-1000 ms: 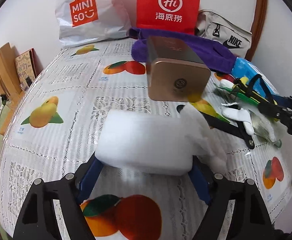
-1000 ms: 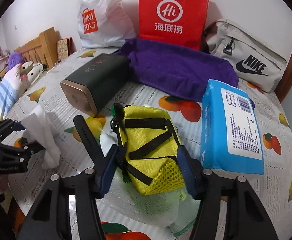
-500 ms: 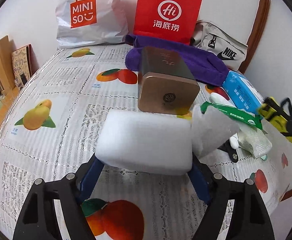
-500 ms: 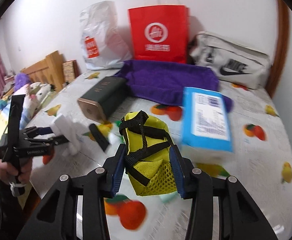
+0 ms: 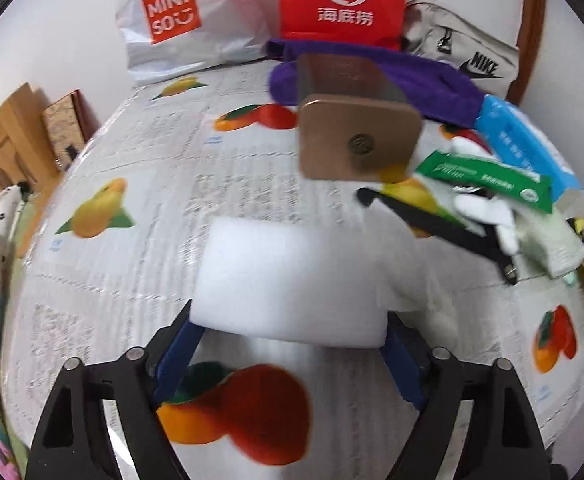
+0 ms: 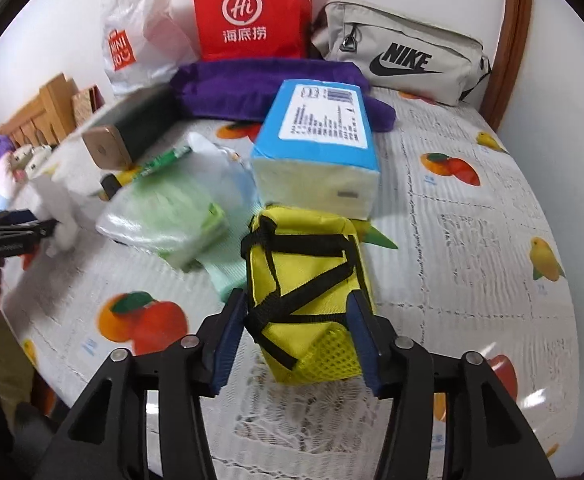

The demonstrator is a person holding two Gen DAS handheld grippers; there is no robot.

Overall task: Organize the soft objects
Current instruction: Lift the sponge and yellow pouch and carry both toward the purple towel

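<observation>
My left gripper (image 5: 287, 320) has a white foam block (image 5: 292, 276) between its blue pads, just above the fruit-print tablecloth (image 5: 131, 264); its jaws are opening, and the pads still touch the block's sides. A loose white foam sheet (image 5: 408, 268) hangs off the block's right end. My right gripper (image 6: 296, 320) has a yellow pouch with black straps (image 6: 308, 272) between its pads; those jaws are opening too, with both pads against the pouch. The pouch sits in front of a blue tissue pack (image 6: 324, 140). The right wrist view shows the left gripper (image 6: 23, 228) at the far left.
A gold-ended dark box (image 5: 356, 140), a purple towel (image 6: 259, 84), a green wipes pack (image 5: 488, 176) and a bagged green pack (image 6: 171, 216) lie mid-table. A Miniso bag (image 5: 171, 20), a red paper bag (image 6: 247, 12) and a grey Nike bag (image 6: 404, 52) line the wall.
My right gripper carried the yellow pouch rightward, off the green pack to a spot before the blue tissue pack; its jaws pinched, then widened. The left gripper stayed nearly still.
</observation>
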